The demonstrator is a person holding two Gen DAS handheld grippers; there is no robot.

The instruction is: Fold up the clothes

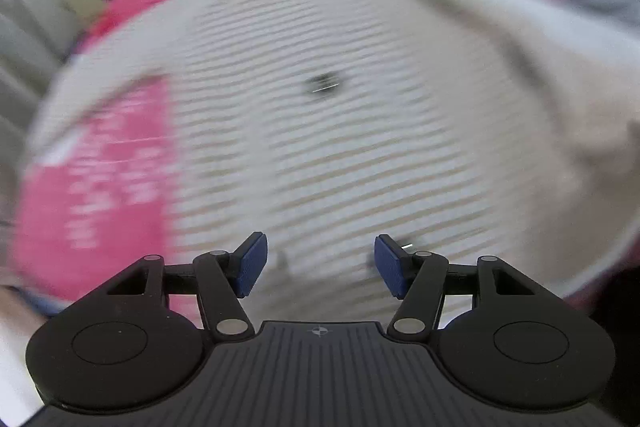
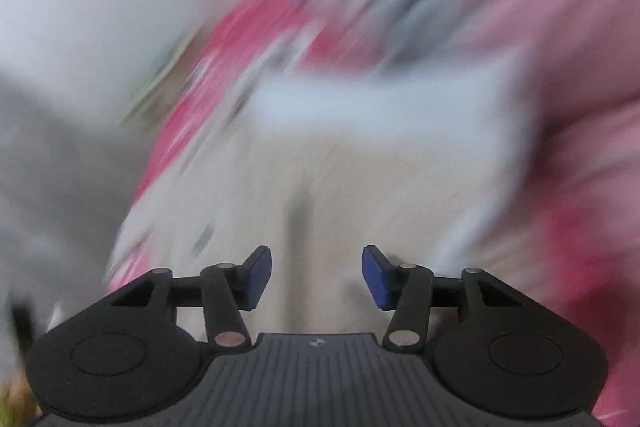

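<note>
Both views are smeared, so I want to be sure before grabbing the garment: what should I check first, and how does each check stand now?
1. Left gripper open, nothing between its fingers: ok.
2. Right gripper open, nothing between its fingers: ok.
3. Cream ribbed garment lying ahead of the left gripper on the pink patterned cover: ok.
4. A hem or corner lined up between either gripper's fingers: cannot tell, too blurred.
5. Garment spread flat, no folds: cannot tell.
6. Views sharp enough to aim: not ok.

Both wrist views close above striped garment, shared; blurred.
</note>
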